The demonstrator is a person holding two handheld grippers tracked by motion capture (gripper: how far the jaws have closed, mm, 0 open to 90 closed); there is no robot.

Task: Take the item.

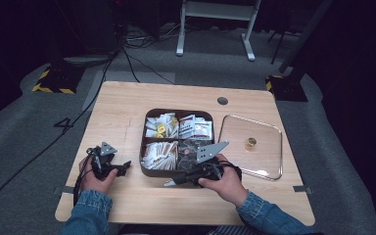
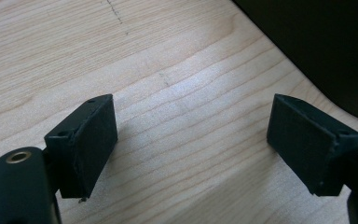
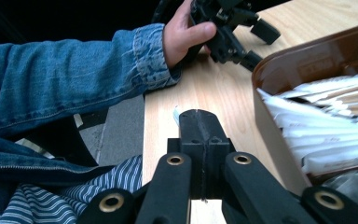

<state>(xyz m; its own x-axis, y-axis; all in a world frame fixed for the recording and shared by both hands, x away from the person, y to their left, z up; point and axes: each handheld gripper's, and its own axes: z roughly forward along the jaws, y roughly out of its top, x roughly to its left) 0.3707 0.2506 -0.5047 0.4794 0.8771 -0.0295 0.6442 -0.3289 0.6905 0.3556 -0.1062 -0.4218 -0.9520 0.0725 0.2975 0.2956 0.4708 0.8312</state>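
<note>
On my left, the left gripper (image 1: pixel 123 168) rests on the table (image 1: pixel 122 105) near its front edge, jaws apart with nothing but bare wood between them; just right of it stands the brown compartment tray (image 1: pixel 144 169), its near-left section packed with white paper sachets (image 1: pixel 159 154); I judge those light, soft and slippery, best pinched singly by a free edge. My right gripper (image 1: pixel 170 183) lies low beside the tray's front wall, jaws pressed fully together on nothing, pointing left. Farther right the clear lid (image 1: pixel 267 147) lies flat near the right edge. Open table sits left and behind the tray; the front strip is narrow.
</note>
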